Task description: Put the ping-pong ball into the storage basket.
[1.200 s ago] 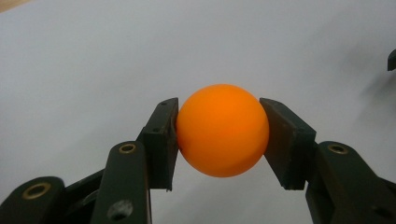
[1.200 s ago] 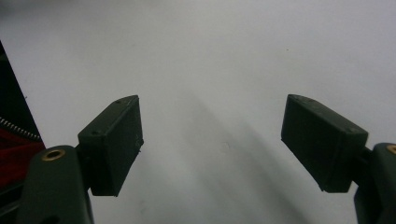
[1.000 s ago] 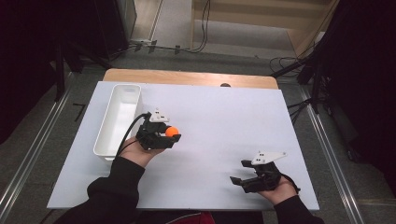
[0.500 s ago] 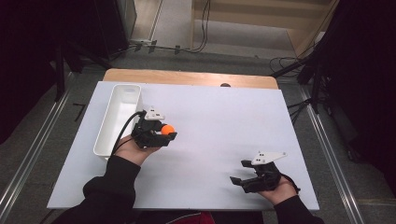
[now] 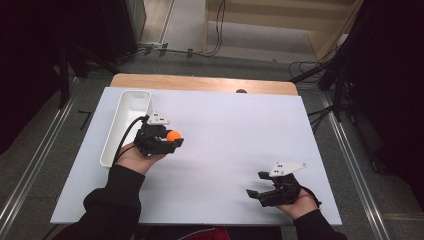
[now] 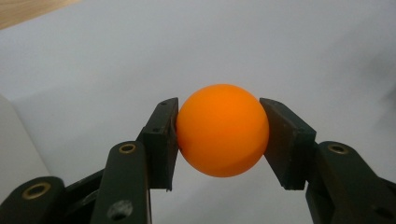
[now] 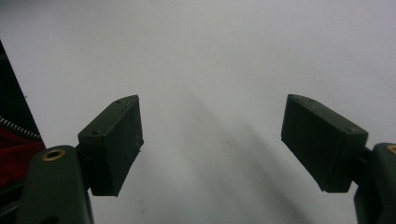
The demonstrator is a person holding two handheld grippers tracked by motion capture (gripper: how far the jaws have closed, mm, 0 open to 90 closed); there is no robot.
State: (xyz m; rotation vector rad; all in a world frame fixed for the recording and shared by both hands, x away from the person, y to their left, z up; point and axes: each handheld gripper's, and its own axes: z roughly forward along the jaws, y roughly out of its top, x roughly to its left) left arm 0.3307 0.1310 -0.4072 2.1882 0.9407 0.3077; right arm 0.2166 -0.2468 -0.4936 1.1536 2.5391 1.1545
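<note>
An orange ball sits pinched between the two black pads of my left gripper, which is shut on it. From above, the ball shows at the tip of that gripper, held over the white table just right of a long white tray. My right gripper rests near the table's front right, pointing left. Its jaws stand wide apart with nothing between them, only bare white tabletop behind.
The white table surface spreads between the two hands. A wooden strip runs along its far edge. Cables and dark stands lie on the floor beyond. A red item shows at the left edge of the right gripper view.
My left hand has drifted slightly left and toward the tray with the ball still held. The right hand has stayed where it was.
</note>
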